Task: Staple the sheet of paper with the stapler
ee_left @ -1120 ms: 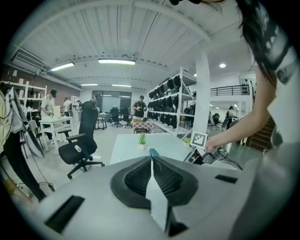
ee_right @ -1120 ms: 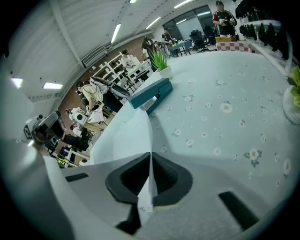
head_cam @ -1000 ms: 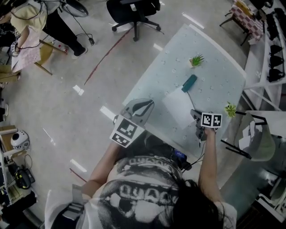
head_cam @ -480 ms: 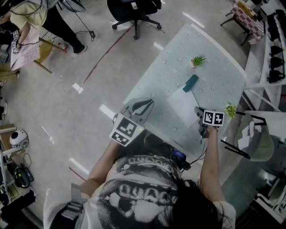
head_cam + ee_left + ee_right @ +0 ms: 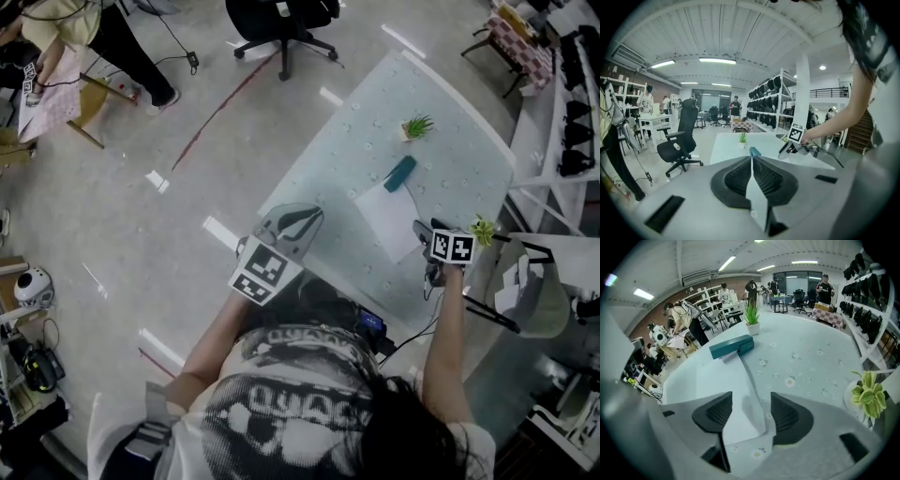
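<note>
Stapler apparently touching paper; potted plant just beyond.

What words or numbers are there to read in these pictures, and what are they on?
No text here can be read for sure.
Shirt: big print, too blurred to read.
Left cube and right cube: black-and-white square patterns, no letters.
Sheet of paper: blank.
Stapler: no label to be seen.
</note>
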`<state>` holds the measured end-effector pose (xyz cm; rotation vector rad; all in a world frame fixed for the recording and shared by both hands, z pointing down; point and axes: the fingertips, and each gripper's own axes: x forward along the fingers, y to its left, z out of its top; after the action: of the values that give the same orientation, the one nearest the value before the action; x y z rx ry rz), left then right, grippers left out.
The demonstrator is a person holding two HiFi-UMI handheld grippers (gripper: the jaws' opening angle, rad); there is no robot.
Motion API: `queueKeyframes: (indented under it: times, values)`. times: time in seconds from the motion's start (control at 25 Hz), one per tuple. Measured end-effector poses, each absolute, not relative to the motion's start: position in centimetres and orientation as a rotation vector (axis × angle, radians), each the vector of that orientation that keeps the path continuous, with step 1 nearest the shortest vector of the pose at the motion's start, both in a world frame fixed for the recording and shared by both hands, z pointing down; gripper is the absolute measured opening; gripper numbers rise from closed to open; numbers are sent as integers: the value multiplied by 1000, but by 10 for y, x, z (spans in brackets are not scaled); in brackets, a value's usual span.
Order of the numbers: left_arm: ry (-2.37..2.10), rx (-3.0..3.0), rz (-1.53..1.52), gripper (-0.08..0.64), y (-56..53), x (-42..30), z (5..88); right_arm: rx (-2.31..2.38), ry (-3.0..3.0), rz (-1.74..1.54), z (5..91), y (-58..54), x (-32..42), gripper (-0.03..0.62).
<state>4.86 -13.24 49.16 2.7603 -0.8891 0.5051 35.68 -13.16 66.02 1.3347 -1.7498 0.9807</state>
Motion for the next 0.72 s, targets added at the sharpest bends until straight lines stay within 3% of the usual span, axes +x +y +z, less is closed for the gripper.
queueKeyframes:
  times: [0.16,0.48,0.72]
  values:
    - [-873,2764,500,12,-131,48,491,1341,-1779,893,639,-144,354,257]
    - [-848,2780,484,12,-129,50,492,1328,-2006,728,595,-203,291,14]
    - [-849,2784,468,12,-130,44,489,1163,-1993,703,612,-231,248,-2]
